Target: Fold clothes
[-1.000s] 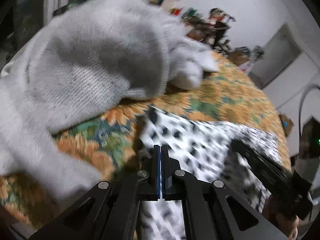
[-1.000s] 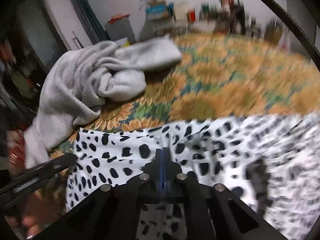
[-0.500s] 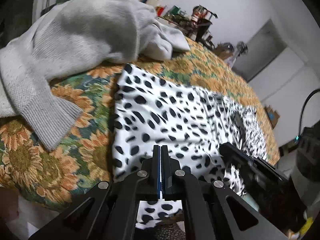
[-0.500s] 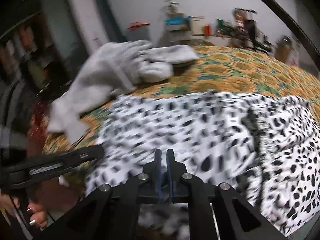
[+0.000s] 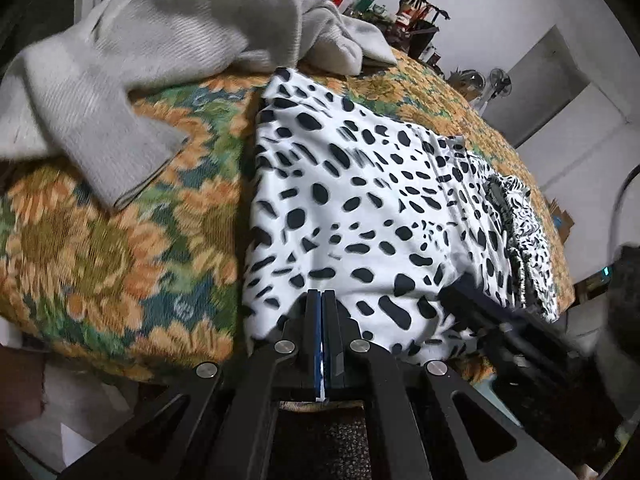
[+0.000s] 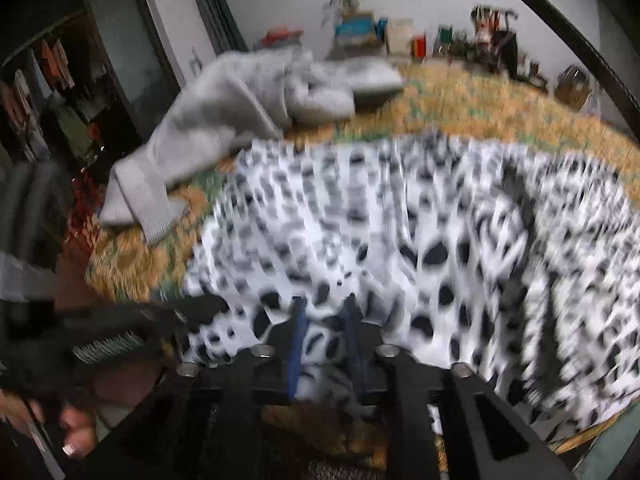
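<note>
Left-wrist view: the left gripper (image 5: 322, 300) has its two jaws pressed together, with a thin white sliver of fabric showing between the blue pads at the near hem of the spotted garment (image 5: 360, 208). This white cloth with black spots lies spread ahead of the tongs on the sunflower bedspread (image 5: 100, 248), its near edge hanging over the side of the bed just at the tips. Its far end, to the right of the tongs and beyond, is bunched into a finer-patterned ridge. Left of and beyond the tongs lies the grey knit sweater (image 5: 160, 40), crumpled, with one ribbed cuff reaching toward the camera and resting on the bedspread, close beside but apart from the spotted cloth. The right gripper (image 5: 480, 312) shows as a dark bar at the lower right, at the garment's near edge.

Right-wrist view (blurred by motion): the right gripper (image 6: 323, 312) has its jaws standing narrowly apart, having just been opening; the spotted garment (image 6: 400, 220) lies in the gap at the hem, and the pads do not appear to press on it. The cloth fans out ahead and to the right of the tongs. The grey knit sweater (image 6: 240, 100) sits beyond and to the left. The left gripper (image 6: 160, 316) reaches the same hem from the left, held by a hand (image 6: 76, 420) at the lower left corner.
</note>
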